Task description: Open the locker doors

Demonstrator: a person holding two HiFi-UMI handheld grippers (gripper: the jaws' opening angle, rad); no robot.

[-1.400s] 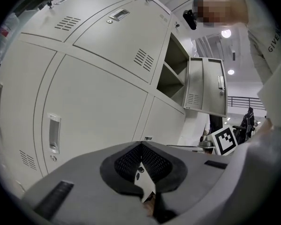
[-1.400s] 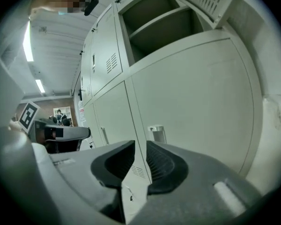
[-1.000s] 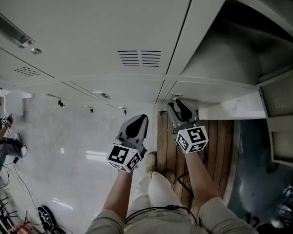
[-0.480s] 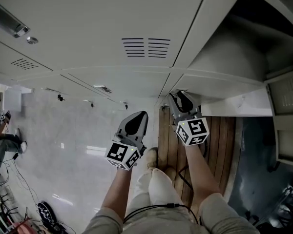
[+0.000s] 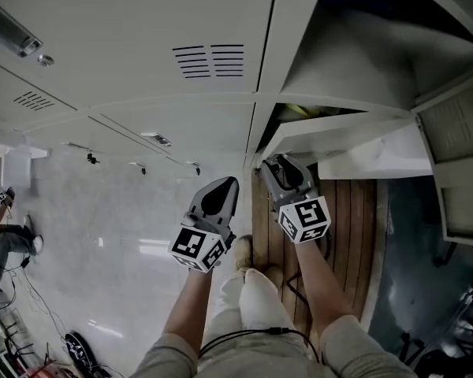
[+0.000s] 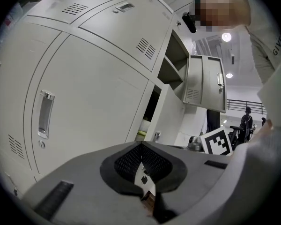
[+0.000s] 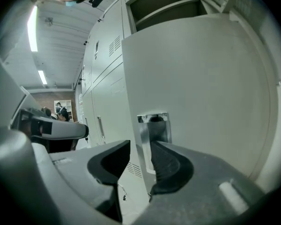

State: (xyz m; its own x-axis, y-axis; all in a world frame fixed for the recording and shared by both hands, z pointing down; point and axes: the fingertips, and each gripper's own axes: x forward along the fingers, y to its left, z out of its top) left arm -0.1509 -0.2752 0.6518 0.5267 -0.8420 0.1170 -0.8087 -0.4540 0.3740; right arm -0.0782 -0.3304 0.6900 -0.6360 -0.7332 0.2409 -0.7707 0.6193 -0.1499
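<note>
Right gripper (image 7: 139, 149), jaws wide but just narrowing, has the locker door (image 7: 201, 78) edge between them at the recessed handle (image 7: 154, 125). Door partly open, I'd say; next, pull it wider. Left gripper (image 6: 140, 148) is pinched closed, empty.

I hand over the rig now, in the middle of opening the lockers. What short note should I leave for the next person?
Left gripper: shut, empty, touching nothing.
Right gripper: open, jaws just closed slightly; they straddle the edge of the lower door, one at its recessed handle, not clamped.
Done: upper door stands open; lower door is ajar.
Left: swing the lower door fully open, then the closed doors beside it.
</note>
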